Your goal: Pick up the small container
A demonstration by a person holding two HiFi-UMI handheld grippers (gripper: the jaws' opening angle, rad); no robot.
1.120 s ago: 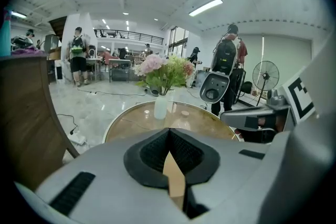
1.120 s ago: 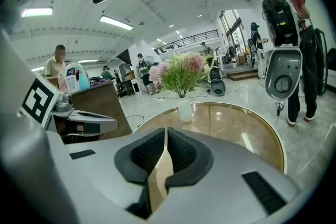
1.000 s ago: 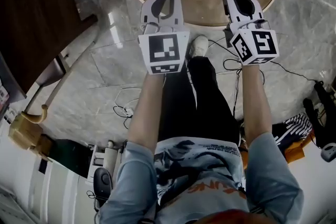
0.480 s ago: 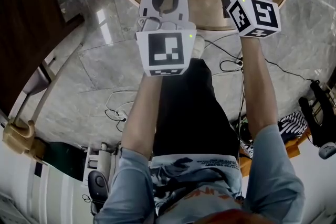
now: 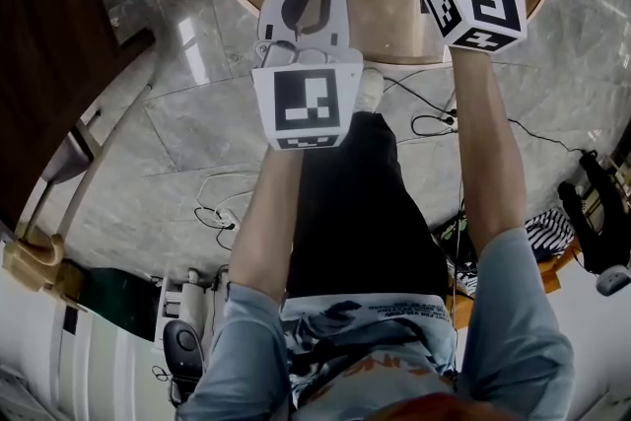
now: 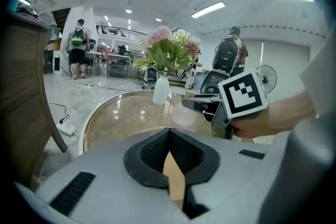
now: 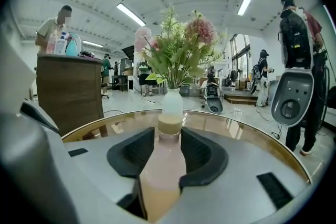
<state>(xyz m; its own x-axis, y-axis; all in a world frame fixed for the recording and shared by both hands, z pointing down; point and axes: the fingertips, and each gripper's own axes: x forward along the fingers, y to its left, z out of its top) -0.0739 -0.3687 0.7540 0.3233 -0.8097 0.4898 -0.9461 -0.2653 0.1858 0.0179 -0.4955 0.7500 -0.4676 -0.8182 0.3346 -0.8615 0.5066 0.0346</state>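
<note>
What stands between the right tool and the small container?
Nothing visible. The small container sits ahead of the right tool, untouched, framed by open jaws that have just been closing; the vase stands behind it.

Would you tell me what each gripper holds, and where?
Nothing: the left gripper is shut empty; jaws of the right gripper, just closing, flank the small container at its cap without clearly pressing it.

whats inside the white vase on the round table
Pink flowers and green leaves stick out of the white vase. Its opaque wall hides the stems and any water inside.
</note>
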